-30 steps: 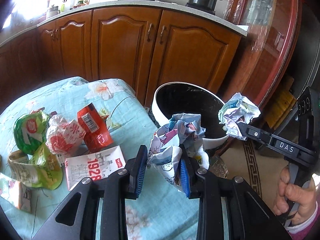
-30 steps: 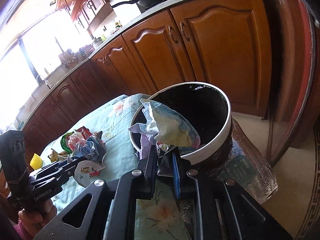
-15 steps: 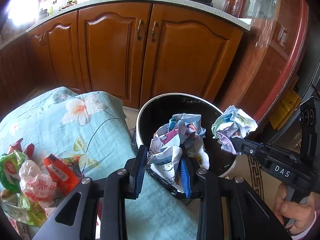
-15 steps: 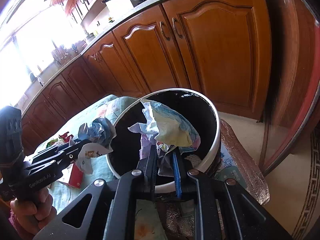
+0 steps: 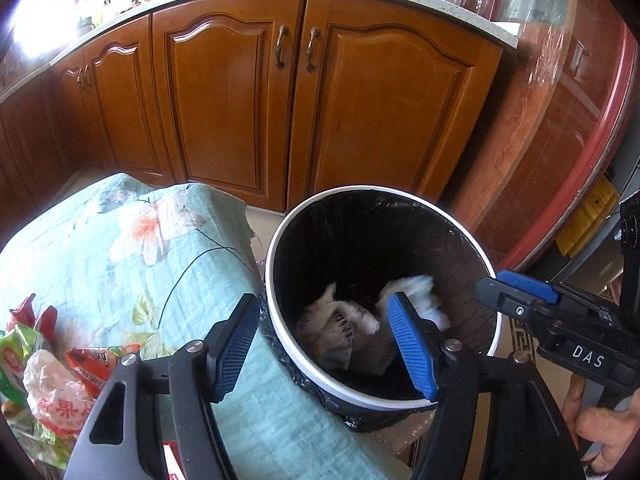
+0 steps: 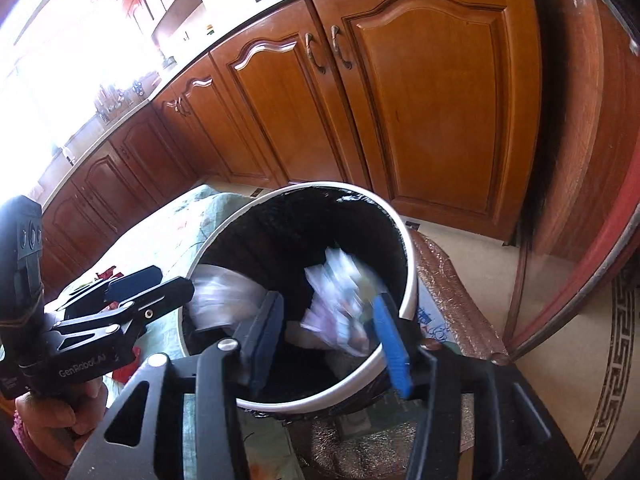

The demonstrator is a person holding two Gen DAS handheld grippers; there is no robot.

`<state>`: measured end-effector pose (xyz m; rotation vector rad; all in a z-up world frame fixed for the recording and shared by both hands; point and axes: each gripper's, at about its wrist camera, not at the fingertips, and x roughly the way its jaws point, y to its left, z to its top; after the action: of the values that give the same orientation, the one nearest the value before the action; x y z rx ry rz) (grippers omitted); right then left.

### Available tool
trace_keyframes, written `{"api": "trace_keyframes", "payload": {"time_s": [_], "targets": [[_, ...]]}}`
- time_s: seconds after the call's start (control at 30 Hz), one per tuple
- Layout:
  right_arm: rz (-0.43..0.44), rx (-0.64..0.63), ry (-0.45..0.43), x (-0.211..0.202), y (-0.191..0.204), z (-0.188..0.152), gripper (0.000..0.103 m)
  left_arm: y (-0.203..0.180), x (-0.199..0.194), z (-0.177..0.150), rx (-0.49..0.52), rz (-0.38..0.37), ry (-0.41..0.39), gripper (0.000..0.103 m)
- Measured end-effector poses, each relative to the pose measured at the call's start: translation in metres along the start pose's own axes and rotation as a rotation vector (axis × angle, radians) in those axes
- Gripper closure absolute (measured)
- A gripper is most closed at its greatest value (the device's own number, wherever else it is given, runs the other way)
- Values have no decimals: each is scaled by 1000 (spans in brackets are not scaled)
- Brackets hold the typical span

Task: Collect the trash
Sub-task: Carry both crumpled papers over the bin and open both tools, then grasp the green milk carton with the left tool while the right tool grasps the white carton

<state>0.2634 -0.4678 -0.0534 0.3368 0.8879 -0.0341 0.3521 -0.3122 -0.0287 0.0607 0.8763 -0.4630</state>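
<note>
A white-rimmed bin (image 5: 273, 264) with a black liner stands beside the table's corner. My left gripper (image 5: 324, 344) hangs over its near rim, jaws opening, nothing between the pads. Crumpled printed paper (image 5: 340, 330) lies in the bin, and a blurred white wad (image 5: 416, 294) drops beside it. My right gripper (image 6: 328, 314) is also over the bin (image 6: 409, 280), jaws opening, with a blurred paper ball (image 6: 340, 296) falling just beyond its fingertips. Each gripper shows in the other's view: the right gripper (image 5: 490, 282) and the left gripper (image 6: 174, 280). Several snack wrappers (image 5: 52, 384) lie on the table.
A floral teal cloth (image 5: 120, 248) covers the table left of the bin. Wooden cabinet doors (image 5: 240, 100) stand behind it. A red-edged wooden panel (image 5: 560, 140) wrapped in plastic curves along the right. Bubble wrap (image 6: 448, 296) lies under the bin, beside a patterned rug (image 6: 616, 364).
Both grippers moved over the bin's mouth and opened. The two crumpled paper balls they held left the pads and are dropping into the bin.
</note>
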Motion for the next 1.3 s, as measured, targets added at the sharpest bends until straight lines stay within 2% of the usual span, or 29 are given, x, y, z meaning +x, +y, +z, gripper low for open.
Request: {"api": "trace_keyframes", "payload": {"time_s": [0.13, 0.3, 0.4, 0.57, 0.9, 1.3], "targets": [[12, 27, -21, -7, -6, -7, 50, 9, -14, -13, -26, -18, -8, 36], [52, 69, -52, -20, -4, -25, 26, 15, -44, -39, -49, -47, -43, 33], [80, 89, -68, -28, 4, -39, 22, 19, -66, -60, -40, -41, -71, 30], [130, 101, -80, -37, 25, -59, 19, 33, -98, -96, -56, -26, -90, 27], [212, 75, -26, -38, 76, -99, 18, 70, -151, -156, -113, 77, -96, 26], [250, -61, 39, -27, 145, -124, 18, 139, -199, -201, -248, 195, -98, 24]]}}
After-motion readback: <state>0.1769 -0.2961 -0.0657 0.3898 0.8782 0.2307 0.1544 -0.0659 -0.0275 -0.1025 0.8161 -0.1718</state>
